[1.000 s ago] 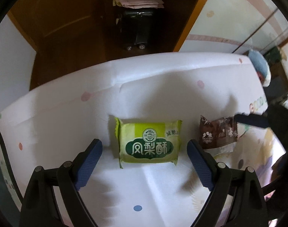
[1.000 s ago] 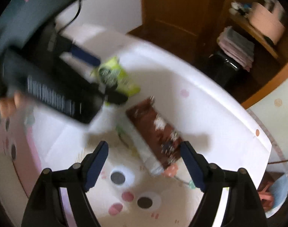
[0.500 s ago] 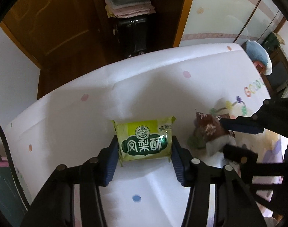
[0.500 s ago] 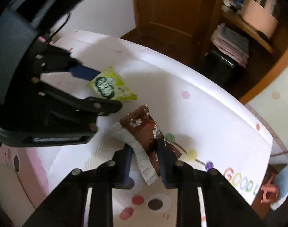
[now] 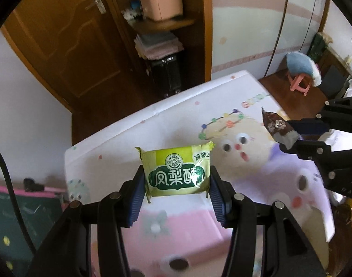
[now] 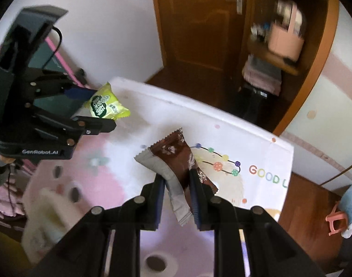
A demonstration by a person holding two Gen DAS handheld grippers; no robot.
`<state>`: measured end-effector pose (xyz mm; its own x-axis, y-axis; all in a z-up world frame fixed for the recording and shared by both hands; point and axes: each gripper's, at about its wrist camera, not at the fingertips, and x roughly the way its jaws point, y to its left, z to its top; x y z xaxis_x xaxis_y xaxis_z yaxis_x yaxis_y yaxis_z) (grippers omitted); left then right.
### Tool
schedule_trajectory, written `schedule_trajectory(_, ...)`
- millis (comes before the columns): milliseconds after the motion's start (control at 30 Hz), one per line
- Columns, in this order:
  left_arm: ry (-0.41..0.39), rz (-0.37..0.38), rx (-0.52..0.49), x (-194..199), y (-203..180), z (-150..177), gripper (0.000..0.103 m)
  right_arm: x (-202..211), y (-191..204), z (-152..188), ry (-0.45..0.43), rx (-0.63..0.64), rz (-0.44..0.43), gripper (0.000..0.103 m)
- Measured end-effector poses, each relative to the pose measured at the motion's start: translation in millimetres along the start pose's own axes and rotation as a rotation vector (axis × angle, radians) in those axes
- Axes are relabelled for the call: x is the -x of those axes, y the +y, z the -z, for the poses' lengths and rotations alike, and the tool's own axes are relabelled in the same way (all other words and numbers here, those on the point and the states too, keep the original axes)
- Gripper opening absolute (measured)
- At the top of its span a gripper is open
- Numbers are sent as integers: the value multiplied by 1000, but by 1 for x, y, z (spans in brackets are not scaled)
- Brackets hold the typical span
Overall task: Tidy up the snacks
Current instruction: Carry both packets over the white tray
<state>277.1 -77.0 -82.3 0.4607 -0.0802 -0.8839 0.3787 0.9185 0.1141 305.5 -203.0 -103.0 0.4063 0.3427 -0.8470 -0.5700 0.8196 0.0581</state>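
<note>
My left gripper is shut on a green snack pack with white Chinese lettering and holds it up above the table. The same pack shows in the right wrist view, in the left gripper at the left. My right gripper is shut on a brown snack pack with a silver underside, held tilted above the table. In the left wrist view that brown pack and the right gripper are at the right.
The table wears a white and pink cloth with a cartoon face and "GOOD" lettering. Beyond its far edge are a wooden door, shelves with a pink basket, a black suitcase and a pink stool.
Both grippers have closed on their packs and lifted them off the table. The views have risen and tilted, showing more of the room.
</note>
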Motion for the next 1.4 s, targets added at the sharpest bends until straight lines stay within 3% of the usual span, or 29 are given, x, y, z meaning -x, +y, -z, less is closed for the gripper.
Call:
schedule_trajectory(233,-83,20,41,117,-24,64,50,112,77,42,-116,30,-4,20)
schedule_trajectory(500,-92,12,109,184,-55,146,50,182,139,92,-166,30,-76,21)
schedule_trajectory(833,-56,39,211,195,-82,214,50,205,169,128,-191,-159,-173,21)
schedule_trajectory(1400,-8,31,232,181,-97,239,50,195,194,158,-117,-289,-110,22)
